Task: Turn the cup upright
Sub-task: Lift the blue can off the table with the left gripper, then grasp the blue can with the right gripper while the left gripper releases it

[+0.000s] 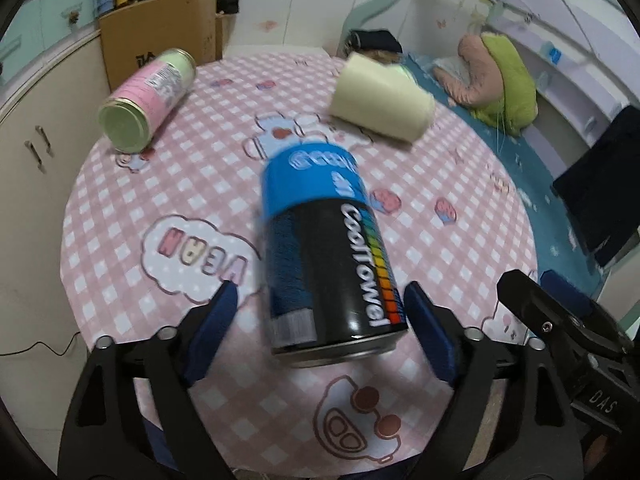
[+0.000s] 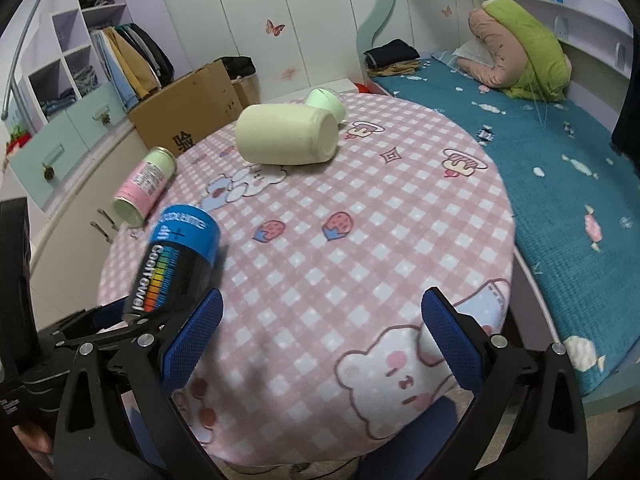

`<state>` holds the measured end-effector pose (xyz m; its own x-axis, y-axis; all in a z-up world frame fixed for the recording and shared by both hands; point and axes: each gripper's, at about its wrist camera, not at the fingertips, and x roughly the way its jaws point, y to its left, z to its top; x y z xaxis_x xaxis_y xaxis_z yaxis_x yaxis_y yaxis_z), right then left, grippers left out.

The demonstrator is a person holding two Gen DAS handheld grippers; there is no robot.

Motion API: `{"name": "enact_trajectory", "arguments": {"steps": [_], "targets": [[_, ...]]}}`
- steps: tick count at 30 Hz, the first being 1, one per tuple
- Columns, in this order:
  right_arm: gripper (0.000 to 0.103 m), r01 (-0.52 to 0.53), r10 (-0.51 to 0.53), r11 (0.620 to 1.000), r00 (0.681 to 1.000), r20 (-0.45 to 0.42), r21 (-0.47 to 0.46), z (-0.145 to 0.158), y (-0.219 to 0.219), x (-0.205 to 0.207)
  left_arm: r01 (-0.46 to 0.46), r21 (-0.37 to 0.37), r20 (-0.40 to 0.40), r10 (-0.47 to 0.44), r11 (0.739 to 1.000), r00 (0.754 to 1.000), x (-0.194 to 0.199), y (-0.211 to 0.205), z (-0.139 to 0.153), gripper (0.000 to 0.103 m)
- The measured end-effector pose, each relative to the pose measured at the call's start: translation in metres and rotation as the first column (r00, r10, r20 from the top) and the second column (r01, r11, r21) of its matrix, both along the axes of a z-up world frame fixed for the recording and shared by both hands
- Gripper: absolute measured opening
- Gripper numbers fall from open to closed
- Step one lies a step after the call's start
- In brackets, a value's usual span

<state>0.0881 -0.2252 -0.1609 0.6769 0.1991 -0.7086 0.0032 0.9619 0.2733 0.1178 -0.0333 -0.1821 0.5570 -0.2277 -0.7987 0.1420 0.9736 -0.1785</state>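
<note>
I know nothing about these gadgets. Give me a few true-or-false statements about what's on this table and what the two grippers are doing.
1. The blue and black can sits between the left gripper's open fingers. True.
2. The right gripper is clamped on the cream cup. False: its jaws are open with nothing between them, and the cup lies far from it.
3. The cream cup lies on its side. True.
4. The pink and green can stands upright. False: it lies on its side.
5. The tablecloth is plain white. False: it is pink checked with cartoon prints.
</note>
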Motion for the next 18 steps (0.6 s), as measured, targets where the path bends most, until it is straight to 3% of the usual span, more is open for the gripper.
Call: {"name": "enact_trajectory", "arguments": {"steps": [6, 11, 18], "targets": [[0.096, -0.021, 0.021, 0.998, 1.0, 0.012, 0.058, 0.017, 0.016, 0.01, 0.004, -0.043, 0.036, -0.002, 0.999, 0.999, -0.011, 0.03, 0.019, 0.092], [0.096, -0.077, 0.086, 0.988, 0.994, -0.065, 0.132, 0.017, 0.046, 0.036, 0.013, -0.073, 0.09, -0.006, 0.997, 0.996, -0.017, 0.057, 0.036, 0.092], [0.096, -0.151, 0.18, 0.976, 0.966, -0.186, 0.157, -0.001, 0.092, 0.077, -0.071, 0.013, 0.113, 0.069, 0.997, 0.991, -0.004, 0.089, 0.033, 0.092]]}}
